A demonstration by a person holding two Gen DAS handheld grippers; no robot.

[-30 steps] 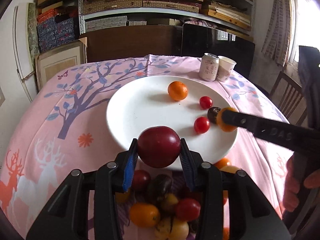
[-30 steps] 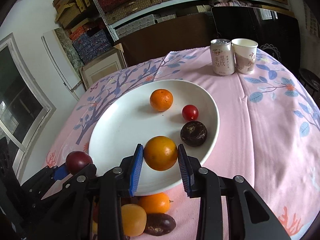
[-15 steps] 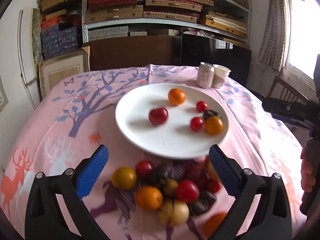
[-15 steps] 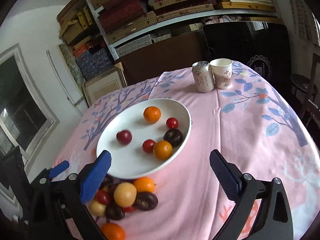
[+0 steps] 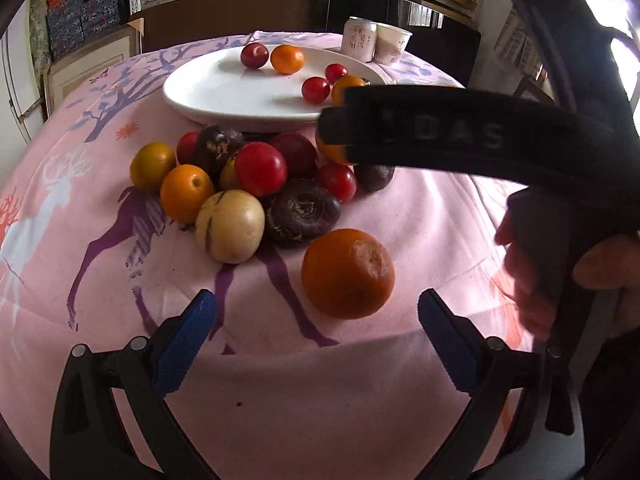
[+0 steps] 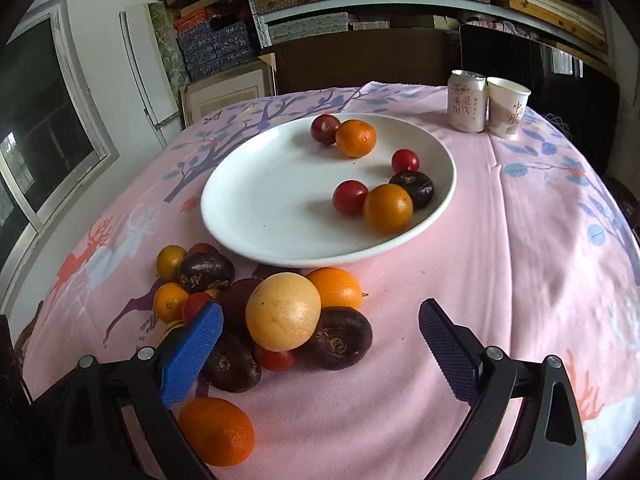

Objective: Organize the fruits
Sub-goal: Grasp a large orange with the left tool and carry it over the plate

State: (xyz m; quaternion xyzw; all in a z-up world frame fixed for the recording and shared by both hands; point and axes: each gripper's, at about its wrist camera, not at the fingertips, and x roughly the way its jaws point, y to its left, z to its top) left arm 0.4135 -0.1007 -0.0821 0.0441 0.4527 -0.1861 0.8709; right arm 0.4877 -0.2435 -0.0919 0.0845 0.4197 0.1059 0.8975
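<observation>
A white plate [image 6: 272,200] holds a dark red plum [image 6: 325,129], two oranges, two cherry tomatoes and a dark brown fruit. In front of it a pile of fruit [image 6: 280,316] lies on the pink cloth. My left gripper [image 5: 318,304] is open and low over the cloth, with a lone orange [image 5: 348,274] just ahead between its fingers, untouched. My right gripper [image 6: 320,312] is wide and its jaws are closing. A pale yellow-orange fruit [image 6: 283,311] and a dark fruit [image 6: 338,338] lie between its fingers, and no pad presses on them. The right gripper's black finger [image 5: 440,132] crosses the left wrist view.
A drink can [image 6: 467,100] and a paper cup [image 6: 508,106] stand at the table's far right. A person's hand [image 5: 532,280] grips the right tool. Shelves with boxes and a dark chair back stand behind the table. The cloth to the right of the pile is bare.
Both grippers let go of their fruit onto the plate and opened wide. They drew back and sank toward the pile. The plum rolled to the plate's far side beside an orange.
</observation>
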